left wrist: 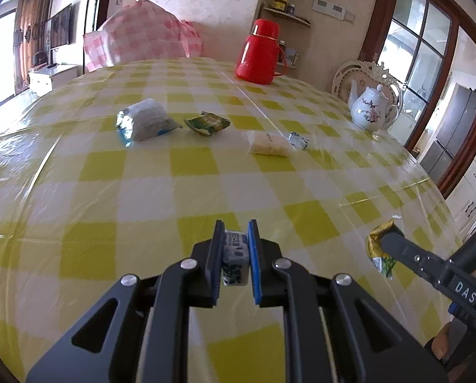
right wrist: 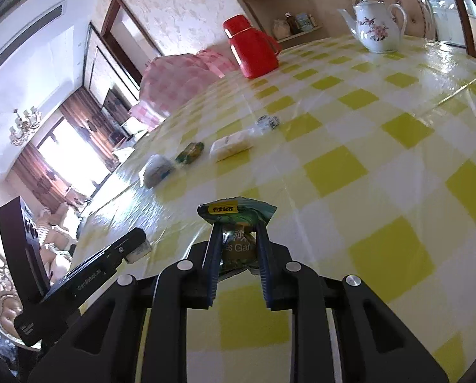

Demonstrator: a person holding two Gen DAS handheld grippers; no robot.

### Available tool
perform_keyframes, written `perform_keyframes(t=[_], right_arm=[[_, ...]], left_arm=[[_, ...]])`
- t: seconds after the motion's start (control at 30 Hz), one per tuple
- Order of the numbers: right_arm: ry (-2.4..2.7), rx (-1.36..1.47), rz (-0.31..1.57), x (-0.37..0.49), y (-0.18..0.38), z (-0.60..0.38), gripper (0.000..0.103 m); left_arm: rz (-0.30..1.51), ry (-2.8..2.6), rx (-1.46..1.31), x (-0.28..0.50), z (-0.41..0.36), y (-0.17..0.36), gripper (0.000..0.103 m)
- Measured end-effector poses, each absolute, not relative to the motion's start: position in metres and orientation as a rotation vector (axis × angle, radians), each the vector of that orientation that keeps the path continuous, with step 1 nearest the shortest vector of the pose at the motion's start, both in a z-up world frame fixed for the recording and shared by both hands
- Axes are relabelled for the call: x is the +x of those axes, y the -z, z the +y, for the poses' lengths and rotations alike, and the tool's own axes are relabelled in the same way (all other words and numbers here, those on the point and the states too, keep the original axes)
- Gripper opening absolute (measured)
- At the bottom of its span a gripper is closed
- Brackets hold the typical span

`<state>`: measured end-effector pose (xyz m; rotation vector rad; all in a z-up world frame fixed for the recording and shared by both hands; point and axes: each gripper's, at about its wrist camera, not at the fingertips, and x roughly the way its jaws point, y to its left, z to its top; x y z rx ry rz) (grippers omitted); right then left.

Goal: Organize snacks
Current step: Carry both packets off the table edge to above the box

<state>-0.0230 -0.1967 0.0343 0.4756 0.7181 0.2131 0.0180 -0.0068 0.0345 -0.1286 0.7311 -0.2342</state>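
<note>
- Two grips are loaded: the left gripper (left wrist: 235, 233) pinches a small white-and-blue snack packet (left wrist: 235, 257); the right gripper (right wrist: 238, 234) clamps a green foil snack bag (right wrist: 237, 223), both above the counter (left wrist: 206, 175).
- The crinkly foil, held low, could slide out if tilted.
- Four snacks lie in a row ahead: a clear blue-ended bag (left wrist: 143, 120), green packet (left wrist: 207, 123), cream packet (left wrist: 268, 143), small wrapped candy (left wrist: 298, 141).
- The red thermos (left wrist: 260, 51) and the teapot (left wrist: 372, 108) stand well beyond, clear of any approach.
</note>
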Motion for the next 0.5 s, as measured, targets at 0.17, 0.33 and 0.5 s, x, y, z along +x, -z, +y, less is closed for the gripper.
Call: perform_keyframes(t=[0.17,0.33,0.5], right_arm=[[-0.266,0.471,0.707,-0.040,-0.038,-0.179,0.022],[-0.331,0.475,0.700,-0.058,-0.042,-0.161,0.022],[-0.389,0.460,0.705,-0.071,-0.043,-0.141,0.022]], left_arm=[[0.699,0.233,-0.133,-0.005,0.002,-0.036,0.015],[0.678,0.238,-0.164,-0.030,0.020,-0.036,0.015],[0.656,0.221,-0.163,-0.053,0.035,-0.041,0.015]])
